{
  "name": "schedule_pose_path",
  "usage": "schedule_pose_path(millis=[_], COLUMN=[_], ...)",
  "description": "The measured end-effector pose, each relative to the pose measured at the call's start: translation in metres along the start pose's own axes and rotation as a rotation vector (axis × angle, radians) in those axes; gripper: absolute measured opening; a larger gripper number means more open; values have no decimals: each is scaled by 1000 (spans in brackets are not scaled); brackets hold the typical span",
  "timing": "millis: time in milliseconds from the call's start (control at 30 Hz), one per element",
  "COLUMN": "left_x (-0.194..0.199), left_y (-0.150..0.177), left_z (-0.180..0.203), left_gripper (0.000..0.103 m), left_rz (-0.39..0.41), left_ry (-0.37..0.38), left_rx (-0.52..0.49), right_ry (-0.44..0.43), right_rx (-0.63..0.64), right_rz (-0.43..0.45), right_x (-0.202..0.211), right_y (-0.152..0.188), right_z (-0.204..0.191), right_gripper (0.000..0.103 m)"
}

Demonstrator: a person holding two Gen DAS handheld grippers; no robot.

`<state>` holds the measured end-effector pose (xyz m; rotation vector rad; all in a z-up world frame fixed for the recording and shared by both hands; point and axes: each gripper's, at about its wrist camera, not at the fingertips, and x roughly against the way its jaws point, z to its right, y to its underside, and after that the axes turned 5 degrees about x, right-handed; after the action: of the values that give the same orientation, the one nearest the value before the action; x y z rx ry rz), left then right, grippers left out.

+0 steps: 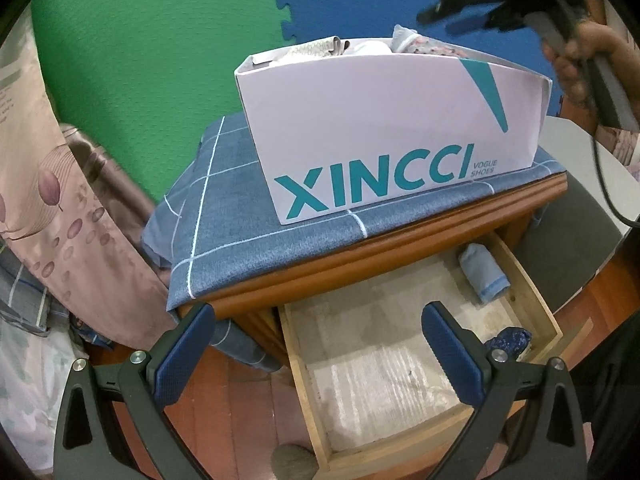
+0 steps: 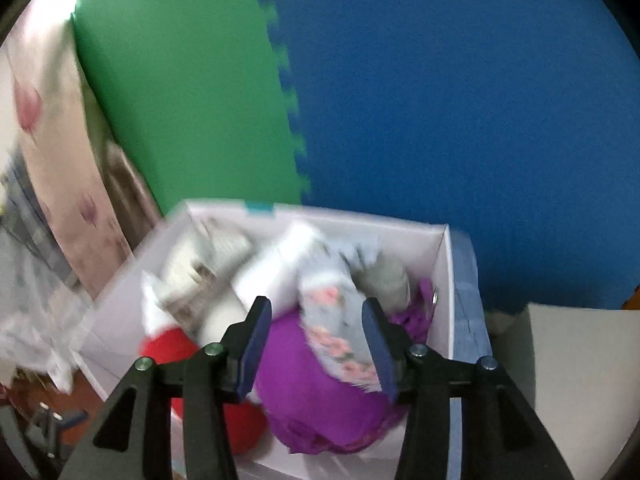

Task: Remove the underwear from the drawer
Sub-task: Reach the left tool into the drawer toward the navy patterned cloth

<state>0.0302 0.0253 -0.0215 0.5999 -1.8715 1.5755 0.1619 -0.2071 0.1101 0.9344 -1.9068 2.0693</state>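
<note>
Item: light-blue rolled underwear, w/ a dark-blue patterned piece beside it.

Location: both are being kept in the open wooden drawer of the nightstand. Light-blue roll is lying at the far right of the drawer, against the right wall; long axis is running near-to-far along that wall. Dark-blue piece is sitting nearer, in the right front corner, partly hidden by a finger.

Left gripper: fingers are being held wide apart, nothing between them; it is being hovered above the drawer's near left, pointing down into it. Both pieces are lying to the right of its fingers, the roll also farther in.

Right gripper: is being held up over the XINCCI shoe box on top of the nightstand, well above the drawer. Jaws are standing partly apart, no pad seen pressing on cloth. Floral-print grey garment and purple garment are lying under/between the pads inside the box.

Judgement: left gripper is nearer the drawer items; approx. a shift right is being called for, w/ the fingers set across the roll's long axis.
</note>
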Motion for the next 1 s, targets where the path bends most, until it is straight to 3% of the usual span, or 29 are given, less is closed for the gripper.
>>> schedule_pose_path(millis=[100,200,267,400,567,633,667,867,1000], left_x=[-1,-1,-3,-11,-32,-43,-49,-109,-146], left_y=[0,1,3,7,11,13,15,24,34], left_z=[2,6,11,25,59,78,85,136,154], left_gripper=[103,103,103,103,103,103,103,102,102], left_rz=[-2,-4,-16,-67,-202,-257,-283,-560,-709], left_ry=[-3,-8,-1,40,154,190,203,366,406], left_rx=[-5,-25,-47,-107,-165,-160,-147,28,154], right_ry=[-60,-109,-169,-198,-225,-235,-243,-279,-309], right_rx=[-38,-84,-124,-210,-436,-473,-463,-487,-491], right_rz=[103,156,159,106,55,42,79,111,126], right_x=[35,73,94,118,129,134,142,156,165], right_y=[9,40,74,145,225,232,233,240,247], right_z=[3,9,17,41,87,95,97,106,113], right_gripper=[50,54,56,56,56,57,57,57,57])
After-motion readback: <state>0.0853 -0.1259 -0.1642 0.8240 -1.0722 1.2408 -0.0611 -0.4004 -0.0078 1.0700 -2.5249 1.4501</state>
